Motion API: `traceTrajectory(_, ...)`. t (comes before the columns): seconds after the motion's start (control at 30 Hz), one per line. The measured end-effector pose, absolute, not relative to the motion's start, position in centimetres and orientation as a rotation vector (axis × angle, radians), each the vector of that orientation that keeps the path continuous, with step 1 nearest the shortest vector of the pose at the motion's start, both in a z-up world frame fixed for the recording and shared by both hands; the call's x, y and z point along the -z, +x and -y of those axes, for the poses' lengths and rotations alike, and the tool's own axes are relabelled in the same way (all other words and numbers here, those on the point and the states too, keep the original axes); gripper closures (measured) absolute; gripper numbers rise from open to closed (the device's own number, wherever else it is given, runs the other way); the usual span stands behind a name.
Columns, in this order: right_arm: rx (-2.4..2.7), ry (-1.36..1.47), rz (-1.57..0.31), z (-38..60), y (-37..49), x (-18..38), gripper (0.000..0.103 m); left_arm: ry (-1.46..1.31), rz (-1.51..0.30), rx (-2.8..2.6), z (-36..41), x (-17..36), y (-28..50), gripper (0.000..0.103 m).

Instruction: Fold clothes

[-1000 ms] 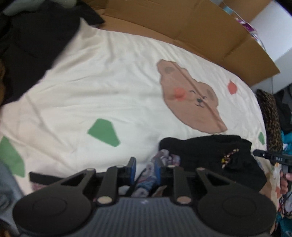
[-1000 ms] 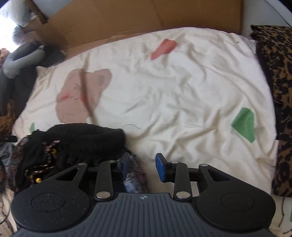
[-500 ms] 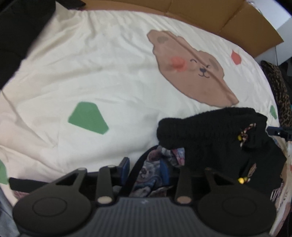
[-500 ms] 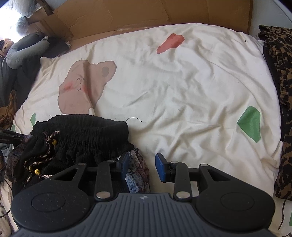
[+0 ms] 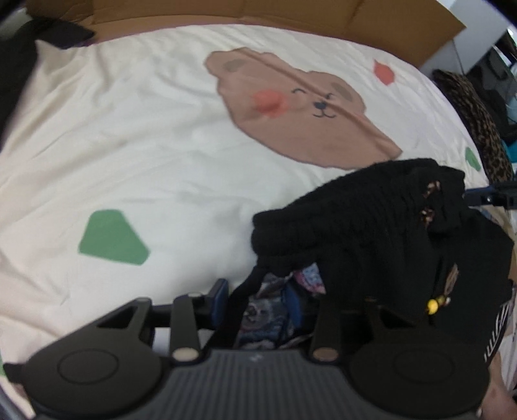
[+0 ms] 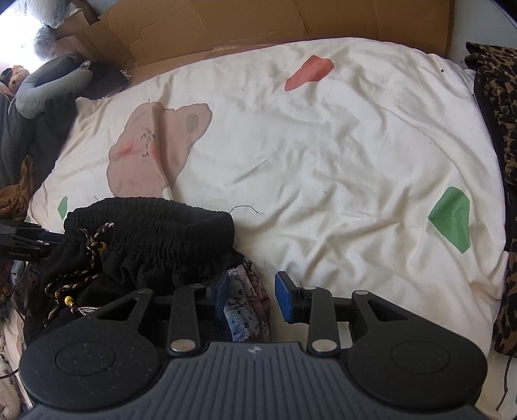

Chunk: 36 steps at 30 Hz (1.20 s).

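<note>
In the left wrist view the left gripper point(image 5: 258, 299) is being kept clamped on the patterned fabric point(image 5: 258, 318) under the black smocked waistband point(image 5: 355, 219) at the bedsheet point(image 5: 155, 152) edge, while in the right wrist view the right gripper point(image 6: 251, 295), fingers apart over the same garment's edge point(image 6: 245, 290), is best being closed squarely before anything is spread flat.

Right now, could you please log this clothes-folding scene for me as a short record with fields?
surface: cream bedsheet with a bear print
garment: black garment with gathered waistband and beaded drawstring, bunched at the near edge
under it: patterned fabric
left gripper: fingers either side of patterned fabric and a black strap; grip unclear
right gripper: fingers apart, holding nothing, beside the garment's right end
backdrop: cardboard behind the bed
</note>
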State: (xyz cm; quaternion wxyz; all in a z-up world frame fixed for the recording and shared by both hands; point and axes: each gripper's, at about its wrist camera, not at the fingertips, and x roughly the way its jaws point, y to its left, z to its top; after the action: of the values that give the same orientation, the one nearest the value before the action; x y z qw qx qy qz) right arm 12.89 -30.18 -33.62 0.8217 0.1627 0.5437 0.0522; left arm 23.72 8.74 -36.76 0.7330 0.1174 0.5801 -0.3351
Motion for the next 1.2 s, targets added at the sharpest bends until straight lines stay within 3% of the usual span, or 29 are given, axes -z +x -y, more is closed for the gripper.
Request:
traceTrajectory(0.13,-0.123,0.345,-1.161,29.9,13.0,33.8,0.064,0.244,-1.266,0.747,-8.7,36.8,24.0,0.068)
traceTrajectory(0.17,-0.128,0.344,-1.161,29.9,13.0,33.8,0.064,0.240,-1.264,0.746,-8.8,36.8,24.1,0.086)
traceTrajectory(0.2,-0.133,0.343,-1.161,29.8,13.0,33.8,0.064,0.228,-1.267,0.748,-9.0,36.7,24.1,0.094)
traceTrajectory(0.3,-0.140,0.342,-1.156,29.8,13.0,33.6,0.064,0.222,-1.246,0.745,-9.3,36.0,24.2,0.098)
traceTrajectory(0.5,-0.135,0.358,-1.130,30.3,13.0,33.1,0.064,0.225,-1.178,0.689,-11.3,32.9,24.9,0.099)
traceTrajectory(0.93,-0.119,0.297,-1.049,29.7,14.9,32.7,0.064,0.273,-1.175,0.655,-11.6,32.4,25.3,0.099)
traceTrajectory(1.2,-0.146,0.200,-1.094,29.1,15.8,34.1,0.064,0.258,-1.179,0.653,-11.7,32.5,25.6,0.099)
